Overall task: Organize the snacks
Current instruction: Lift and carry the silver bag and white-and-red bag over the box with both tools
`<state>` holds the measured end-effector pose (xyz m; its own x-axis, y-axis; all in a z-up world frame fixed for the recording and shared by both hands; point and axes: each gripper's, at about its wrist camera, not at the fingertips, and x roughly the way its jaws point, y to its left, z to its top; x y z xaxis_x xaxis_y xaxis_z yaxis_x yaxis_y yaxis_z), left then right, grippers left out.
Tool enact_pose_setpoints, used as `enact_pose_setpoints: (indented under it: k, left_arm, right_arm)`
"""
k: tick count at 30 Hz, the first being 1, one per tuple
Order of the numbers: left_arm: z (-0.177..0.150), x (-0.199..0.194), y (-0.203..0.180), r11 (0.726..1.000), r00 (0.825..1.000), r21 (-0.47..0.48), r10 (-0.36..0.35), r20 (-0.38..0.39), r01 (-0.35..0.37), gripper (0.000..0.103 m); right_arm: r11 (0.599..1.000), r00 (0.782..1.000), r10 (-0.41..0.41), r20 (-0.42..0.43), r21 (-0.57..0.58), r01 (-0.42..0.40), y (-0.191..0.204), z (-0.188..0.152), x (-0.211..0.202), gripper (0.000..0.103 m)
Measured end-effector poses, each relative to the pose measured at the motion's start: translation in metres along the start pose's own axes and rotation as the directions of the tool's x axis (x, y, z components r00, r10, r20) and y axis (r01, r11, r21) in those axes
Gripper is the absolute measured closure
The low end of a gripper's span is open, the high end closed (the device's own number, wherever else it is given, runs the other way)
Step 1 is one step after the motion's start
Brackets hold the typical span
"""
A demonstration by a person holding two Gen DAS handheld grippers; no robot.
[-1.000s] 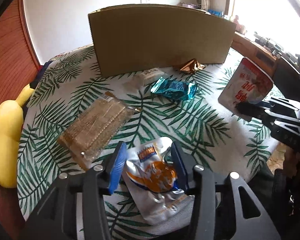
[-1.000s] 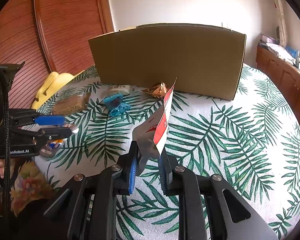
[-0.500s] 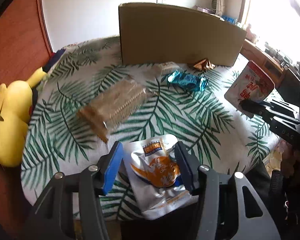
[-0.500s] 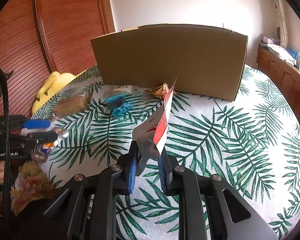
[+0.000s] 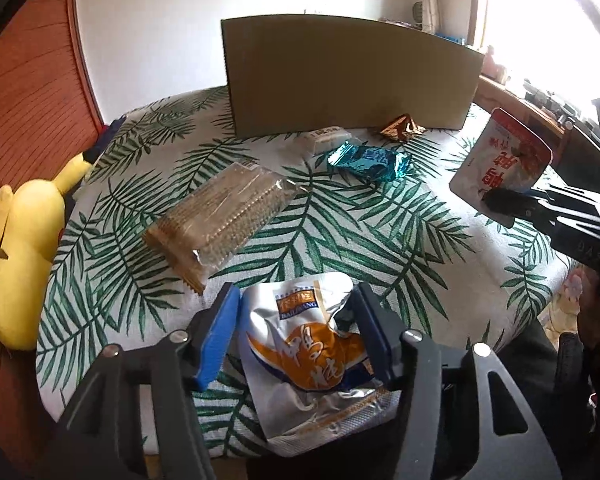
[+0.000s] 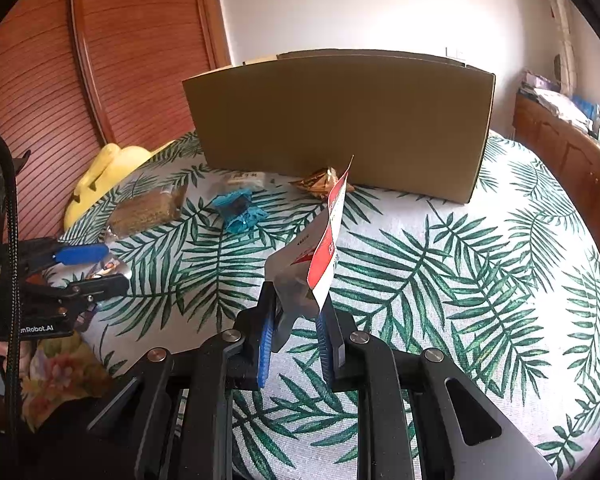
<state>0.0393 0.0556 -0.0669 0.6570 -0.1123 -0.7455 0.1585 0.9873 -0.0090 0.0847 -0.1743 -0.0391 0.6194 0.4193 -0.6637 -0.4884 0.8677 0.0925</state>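
Left wrist view: silver-and-orange snack pouch clamped between the blue pads of the left gripper, carried above the near edge of the leaf-print worktop. Ahead on the cloth, not yet gathered: clear pack of crackers, teal foil wrapper, small white packet and gold wrapper, the last two lying just in front of the cardboard box. At right, red-and-white pouch pinched at its lower edge by the right gripper, clear of the cloth. Yellow plush toy slumped at the left edge.

Right wrist view: right gripper clenched on the red-and-white pouch, seen edge-on and standing upright, well short of the cardboard box. Left gripper at far left, the silver pouch only partly visible between its fingers. Crackers, teal wrapper, white packet and gold wrapper spread between the grippers and the box. Inside of the box hidden from both views, contents impossible to tell.

Judged early to midway: two pouches lifted but not delivered, four snacks left loose on the worktop.
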Motion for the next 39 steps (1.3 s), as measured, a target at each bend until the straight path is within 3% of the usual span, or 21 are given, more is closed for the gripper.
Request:
enact_pose_setpoints:
  k: [12,23,39]
  left_arm:
    - [0.012,0.008,-0.008,0.999,0.999,0.031,-0.038,0.016,0.037,0.064]
    - [0.026,0.004,-0.016,0.996,0.995,0.001,-0.084,0.045,0.084,0.065]
    - [0.111,-0.02,-0.029,0.991,0.971,0.043,-0.136,0.199,0.13,0.064]
  right_arm:
    - [1.0,1.0,0.0,0.002,0.006,0.0,-0.002,0.0,0.0,0.086]
    - [1.0,1.0,-0.001,0.01,-0.001,0.001,-0.003,0.001,-0.002,0.086]
    - [0.997,0.996,0.011,0.09,-0.073,-0.004,-0.003,0.052,-0.028,0.086]
